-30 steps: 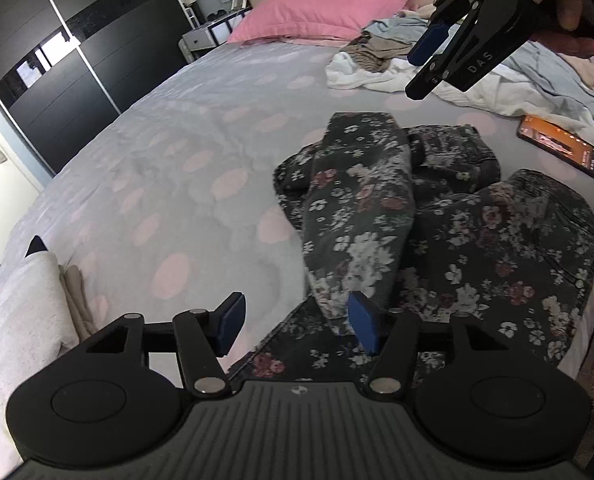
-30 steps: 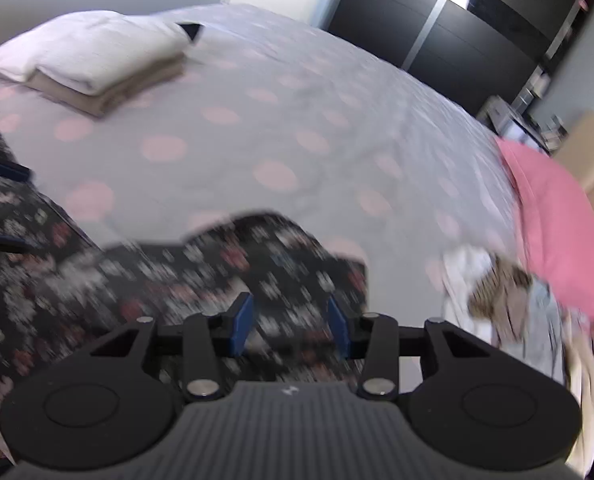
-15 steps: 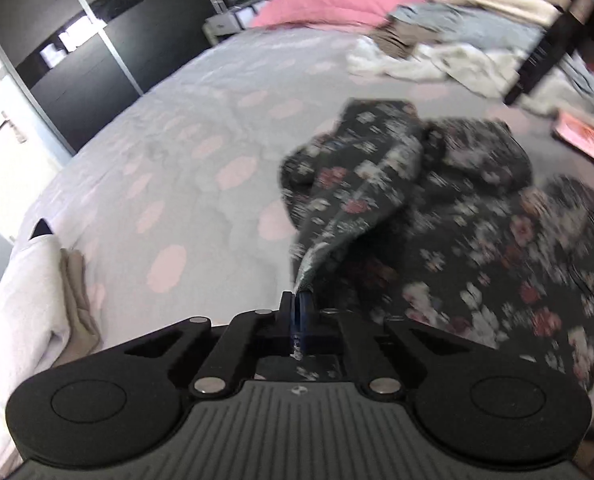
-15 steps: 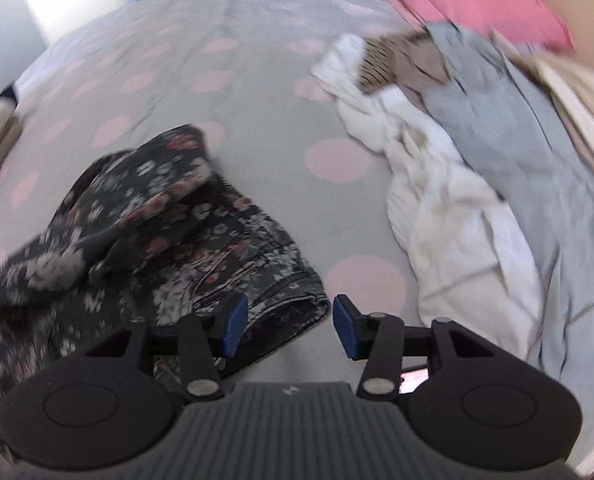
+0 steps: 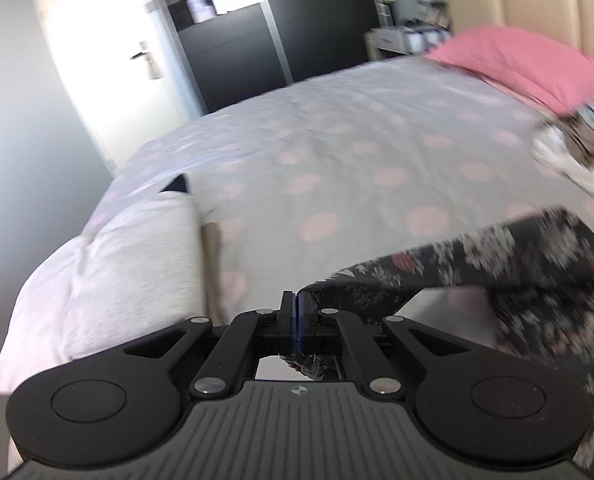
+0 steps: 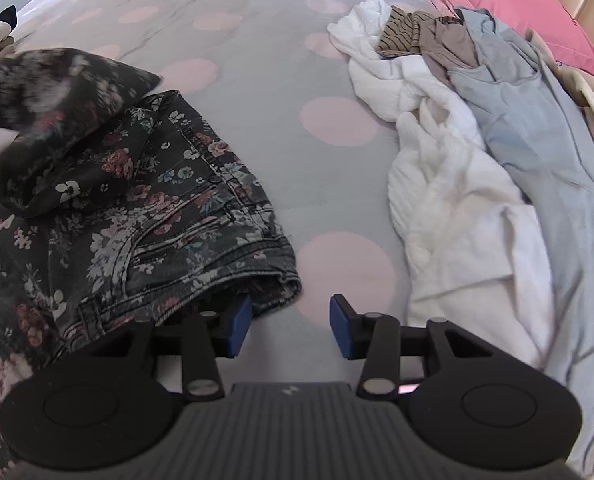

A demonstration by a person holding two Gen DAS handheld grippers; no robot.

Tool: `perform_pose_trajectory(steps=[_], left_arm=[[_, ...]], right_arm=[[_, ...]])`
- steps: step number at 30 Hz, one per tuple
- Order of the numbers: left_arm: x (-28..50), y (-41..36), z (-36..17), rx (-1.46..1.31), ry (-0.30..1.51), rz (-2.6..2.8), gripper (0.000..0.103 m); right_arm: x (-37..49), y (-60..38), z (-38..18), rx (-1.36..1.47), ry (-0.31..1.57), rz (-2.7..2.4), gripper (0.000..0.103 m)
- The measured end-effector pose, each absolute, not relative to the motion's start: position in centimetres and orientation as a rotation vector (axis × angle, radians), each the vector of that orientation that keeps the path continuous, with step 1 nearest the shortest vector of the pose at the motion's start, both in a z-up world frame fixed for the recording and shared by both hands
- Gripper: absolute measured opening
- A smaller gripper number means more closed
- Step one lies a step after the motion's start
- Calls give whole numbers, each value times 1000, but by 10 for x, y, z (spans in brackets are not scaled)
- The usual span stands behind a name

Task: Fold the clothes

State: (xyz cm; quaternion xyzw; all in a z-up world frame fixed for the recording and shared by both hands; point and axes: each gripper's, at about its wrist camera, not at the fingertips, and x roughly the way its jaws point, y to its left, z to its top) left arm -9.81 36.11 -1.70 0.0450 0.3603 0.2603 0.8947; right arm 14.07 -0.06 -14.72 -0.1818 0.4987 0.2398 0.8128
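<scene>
**Floral trousers lifted by one leg over a spotted bed**

The left gripper [image 5: 297, 312] is clamped tight on the hem of the dark floral trousers [image 6: 137, 208], its blue pads pressed together with the fabric pinched between them. From that grip the cloth stretches away to the right, raised clear of the grey bedspread with pink dots [image 5: 337, 152] and blurred in the left wrist view. The waistband end of the trousers lies crumpled on the bed, seen from the right wrist. The right gripper [image 6: 291, 328] hovers just beside that waistband with its jaws wide apart and nothing between them. To its right sprawls a heap of unfolded laundry [image 6: 457, 152], white, pale blue and striped. A folded white stack [image 5: 109, 280] rests at the bed's near left edge, and a pink pillow [image 5: 529, 64] sits by the headboard.
</scene>
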Motion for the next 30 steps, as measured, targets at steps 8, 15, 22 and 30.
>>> perform_pose_trajectory(steps=[8,15,22,30], left_arm=[[-124,392,6,18,659,682,0],[-162,398,47,58,533,800,0],[-195,420,86,194,504,920,0],[-200,456,49,246,695,984,0]], right_arm=[[149,8,-145,-335,1012,385,10],[124,-6,-100,-309,860,279,9],[132,-36,-49,-259,791,258,9],[164,-52,-53,-238,827,137,9]])
